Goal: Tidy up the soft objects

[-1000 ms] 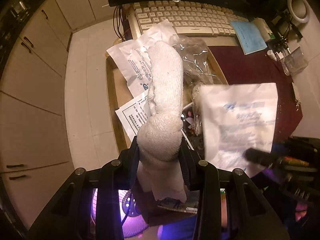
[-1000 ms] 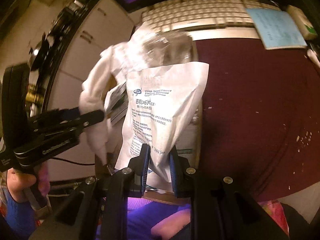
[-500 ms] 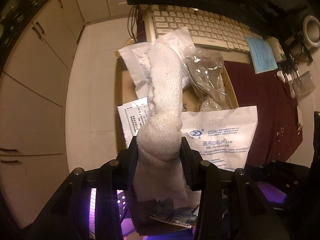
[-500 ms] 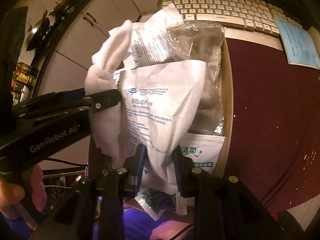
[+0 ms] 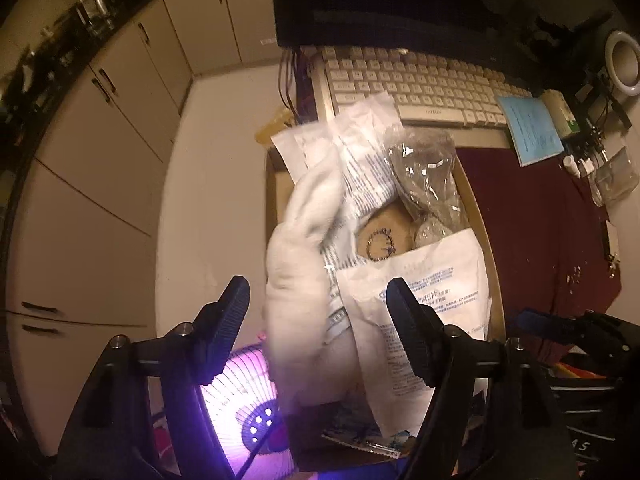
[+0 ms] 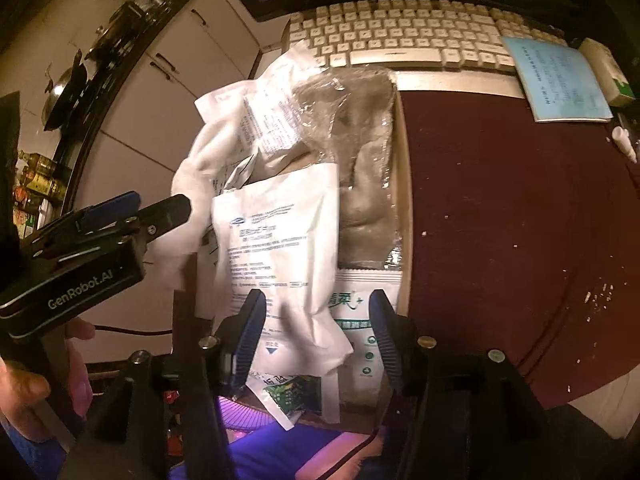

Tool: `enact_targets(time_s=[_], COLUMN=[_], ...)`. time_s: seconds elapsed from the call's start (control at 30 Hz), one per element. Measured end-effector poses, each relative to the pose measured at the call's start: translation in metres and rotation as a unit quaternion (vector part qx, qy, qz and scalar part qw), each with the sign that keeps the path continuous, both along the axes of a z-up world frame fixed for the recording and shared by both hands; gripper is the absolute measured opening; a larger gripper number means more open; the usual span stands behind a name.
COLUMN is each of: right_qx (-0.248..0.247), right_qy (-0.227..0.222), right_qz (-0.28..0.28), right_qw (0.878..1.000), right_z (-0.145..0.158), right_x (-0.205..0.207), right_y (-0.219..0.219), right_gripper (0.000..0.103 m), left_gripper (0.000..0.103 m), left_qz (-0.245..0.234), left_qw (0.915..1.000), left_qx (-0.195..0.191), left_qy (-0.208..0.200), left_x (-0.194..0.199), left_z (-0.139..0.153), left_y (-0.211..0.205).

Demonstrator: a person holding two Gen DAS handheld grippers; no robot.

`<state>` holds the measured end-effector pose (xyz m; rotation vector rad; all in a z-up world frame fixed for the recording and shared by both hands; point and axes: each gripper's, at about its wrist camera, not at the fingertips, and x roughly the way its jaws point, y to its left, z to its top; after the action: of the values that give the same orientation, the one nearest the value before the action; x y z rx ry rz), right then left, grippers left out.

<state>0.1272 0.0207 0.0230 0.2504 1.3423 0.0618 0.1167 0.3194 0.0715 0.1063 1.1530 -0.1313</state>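
White cloth (image 5: 304,280) and paper packet (image 6: 280,248) drop into the cardboard box (image 6: 402,200) as left tool (image 5: 318,308) and right tool (image 6: 316,320) are opening, gripping nothing; lift both straight up.

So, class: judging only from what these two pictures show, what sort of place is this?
Probably a home desk corner beside a kitchen: a white keyboard sits under a dark monitor, while pale cabinets with pots on top run along the left.

White sock (image 5: 304,280), maroon mat (image 6: 500,208) (pale specks), cream keyboard (image 6: 400,36)
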Motion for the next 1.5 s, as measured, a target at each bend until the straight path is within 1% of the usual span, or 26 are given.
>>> enact_targets(time_s=[0.1,0.13,0.2,0.3,0.4,0.47,0.7,0.73,0.77,0.83,0.97,1.13,1.37,1.5], right_qx=[0.0,0.0,0.001,0.006,0.012,0.015,0.005,0.003,0.001,-0.002,-0.013,-0.022,-0.027,-0.032], right_qy=[-0.002,-0.003,-0.003,-0.003,-0.002,-0.002,-0.001,-0.002,-0.004,-0.008,-0.016,-0.02,-0.019,-0.021], right_qz=[-0.004,-0.005,-0.006,-0.006,-0.008,-0.009,-0.014,-0.015,-0.016,-0.016,-0.008,0.003,0.009,0.009], right_qw=[1.0,1.0,1.0,1.0,1.0,1.0,1.0,1.0,1.0,1.0,1.0,1.0,0.999,0.999], right_z=[0.004,0.004,0.005,0.005,0.002,0.001,-0.003,-0.003,-0.002,0.0,0.006,0.011,0.016,0.018], right_x=[-0.004,-0.004,-0.006,-0.008,-0.011,-0.013,-0.021,-0.021,-0.022,-0.023,-0.027,-0.03,-0.037,-0.043], right_y=[-0.004,-0.004,-0.006,-0.008,-0.006,-0.003,0.006,0.007,0.009,0.011,0.017,0.022,0.021,0.016], right_gripper=[0.06,0.061,0.062,0.062,0.065,0.067,0.068,0.07,0.075,0.08,0.081,0.081,0.081,0.081], left_gripper=[0.072,0.072,0.072,0.072,0.072,0.072,0.072,0.072,0.072,0.072,0.072,0.072,0.072,0.072], left_qz=[0.009,0.014,0.023,0.026,0.017,0.007,-0.001,-0.006,-0.008,-0.008,-0.005,0.001,0.005,0.003], left_qw=[0.9993,0.9984,0.9976,0.9979,0.998,0.9981,0.9984,0.9984,0.9984,0.9983,0.9987,0.9988,0.9985,0.9988], left_qx=[0.021,0.026,0.013,0.005,0.028,0.031,0.031,0.032,0.032,0.034,0.02,0.016,0.02,0.02], left_qy=[-0.03,-0.048,-0.064,-0.06,-0.054,-0.052,-0.048,-0.047,-0.047,-0.047,-0.047,-0.047,-0.051,-0.045], left_x=[-0.007,-0.011,-0.017,-0.016,-0.019,-0.022,-0.03,-0.031,-0.031,-0.031,-0.031,-0.03,-0.03,-0.029], left_z=[0.011,0.017,0.027,0.033,0.034,0.034,0.034,0.033,0.033,0.033,0.034,0.035,0.036,0.034], left_y=[-0.003,-0.003,0.0,0.002,-0.002,-0.004,-0.003,-0.003,-0.003,-0.002,0.003,0.004,-0.001,-0.008])
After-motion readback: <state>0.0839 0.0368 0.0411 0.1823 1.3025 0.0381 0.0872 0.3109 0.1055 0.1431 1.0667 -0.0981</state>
